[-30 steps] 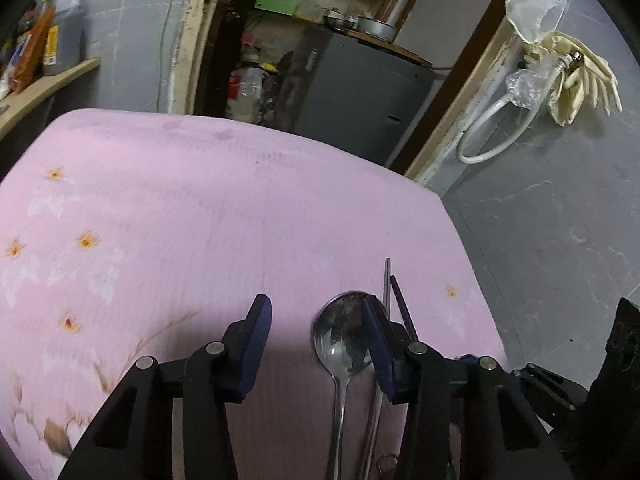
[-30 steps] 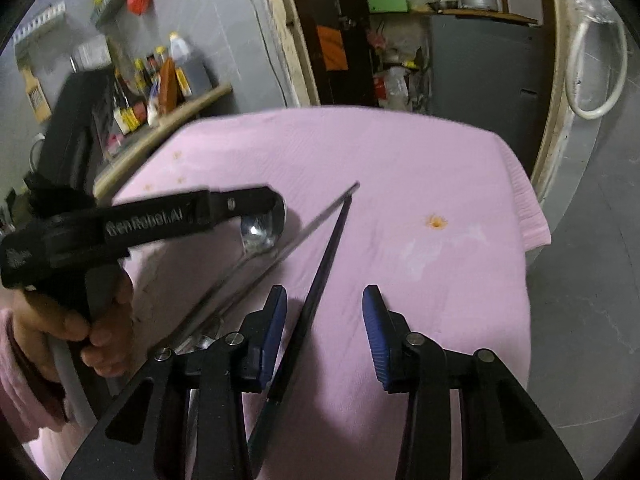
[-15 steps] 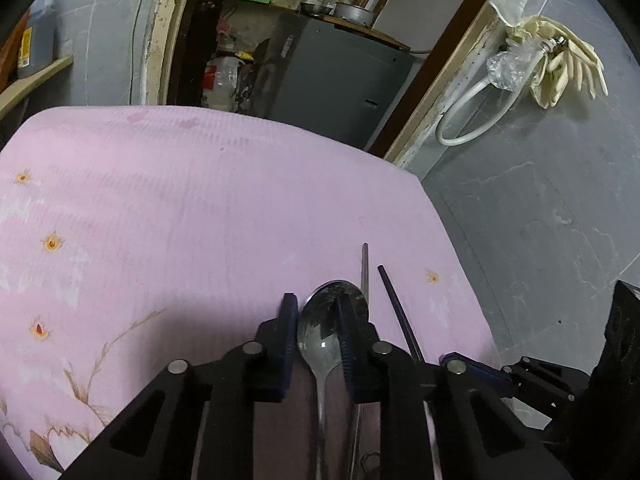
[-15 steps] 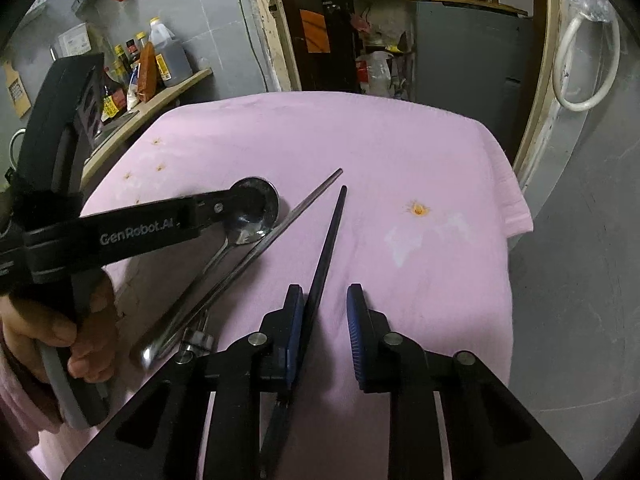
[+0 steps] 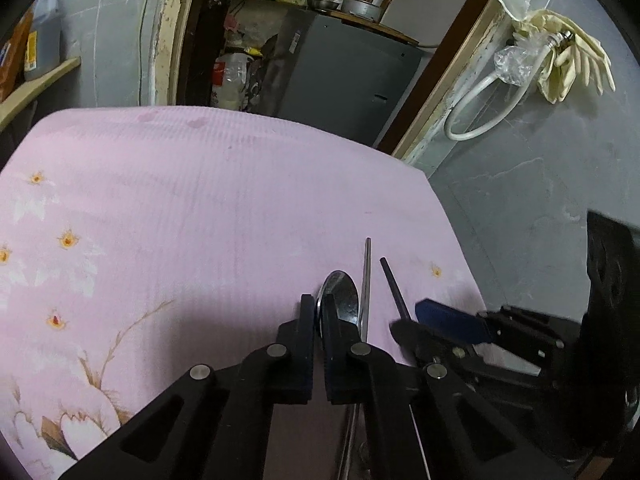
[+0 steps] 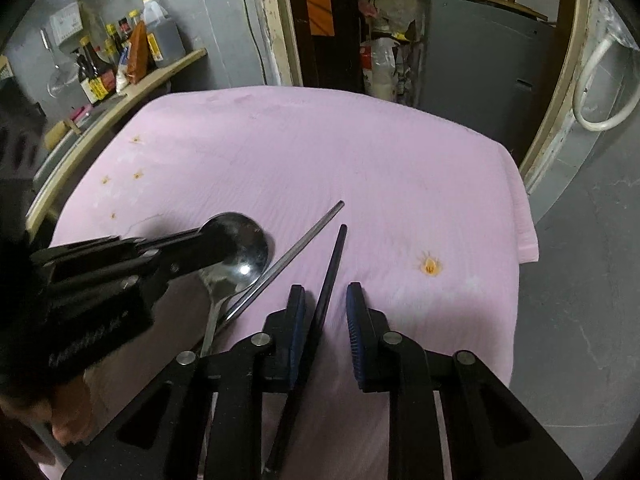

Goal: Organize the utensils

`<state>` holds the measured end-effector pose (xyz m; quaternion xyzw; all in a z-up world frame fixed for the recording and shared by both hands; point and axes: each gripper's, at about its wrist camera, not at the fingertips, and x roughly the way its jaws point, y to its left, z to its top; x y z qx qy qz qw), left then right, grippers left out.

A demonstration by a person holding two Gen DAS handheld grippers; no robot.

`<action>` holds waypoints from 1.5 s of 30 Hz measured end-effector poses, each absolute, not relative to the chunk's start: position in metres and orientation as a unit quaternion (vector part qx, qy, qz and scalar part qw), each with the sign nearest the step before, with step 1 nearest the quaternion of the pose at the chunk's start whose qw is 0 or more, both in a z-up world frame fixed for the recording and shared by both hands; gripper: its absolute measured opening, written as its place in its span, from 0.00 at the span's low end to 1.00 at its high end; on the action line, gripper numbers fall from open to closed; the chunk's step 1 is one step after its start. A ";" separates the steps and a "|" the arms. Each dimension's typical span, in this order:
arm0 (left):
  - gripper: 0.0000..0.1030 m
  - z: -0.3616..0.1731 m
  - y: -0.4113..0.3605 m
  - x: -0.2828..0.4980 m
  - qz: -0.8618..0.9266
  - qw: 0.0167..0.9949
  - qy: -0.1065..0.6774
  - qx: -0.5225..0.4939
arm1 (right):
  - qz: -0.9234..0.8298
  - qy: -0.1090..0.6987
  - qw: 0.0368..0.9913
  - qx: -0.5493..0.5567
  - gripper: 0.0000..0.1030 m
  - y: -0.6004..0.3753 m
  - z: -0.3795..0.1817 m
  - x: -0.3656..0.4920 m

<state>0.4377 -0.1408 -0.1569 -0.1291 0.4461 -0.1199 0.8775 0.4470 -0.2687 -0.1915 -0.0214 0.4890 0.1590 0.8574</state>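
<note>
Left wrist: left gripper (image 5: 319, 312) jaws pinching spoon (image 5: 340, 296); right gripper (image 6: 326, 312) jaws parted around black chopstick (image 6: 326, 292).

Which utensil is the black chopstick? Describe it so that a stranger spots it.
On the pink cloth three utensils lie together. Rightmost is the black chopstick, between the right gripper jaws; unlike the shiny steel chopstick and spoon, it is matte black.

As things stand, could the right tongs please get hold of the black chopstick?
Probably yes: the right tongs stand open with the black chopstick lying between the pads, against the left one, nothing covering it.
</note>
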 end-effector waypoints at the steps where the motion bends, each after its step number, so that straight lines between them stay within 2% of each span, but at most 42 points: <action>1: 0.04 -0.156 -0.140 0.438 -0.118 0.878 0.447 -0.128 | 0.155 0.493 0.856 -0.016 0.08 -0.270 -0.191 0.449; 4: 0.04 -0.153 -0.140 0.434 -0.104 0.878 0.448 -0.132 | 0.162 0.504 0.846 0.058 0.06 -0.288 -0.191 0.452; 9: 0.04 -0.137 -0.146 0.422 -0.093 0.889 0.433 -0.112 | 0.174 0.457 0.863 0.127 0.04 -0.316 -0.170 0.421; 27: 0.04 -0.057 -0.181 0.327 -0.141 0.927 0.346 -0.029 | 0.146 0.279 0.941 0.122 0.04 -0.358 -0.080 0.276; 45: 0.04 -0.040 -0.170 0.265 -0.178 0.930 0.322 -0.008 | 0.118 0.250 0.955 0.109 0.03 -0.342 -0.076 0.181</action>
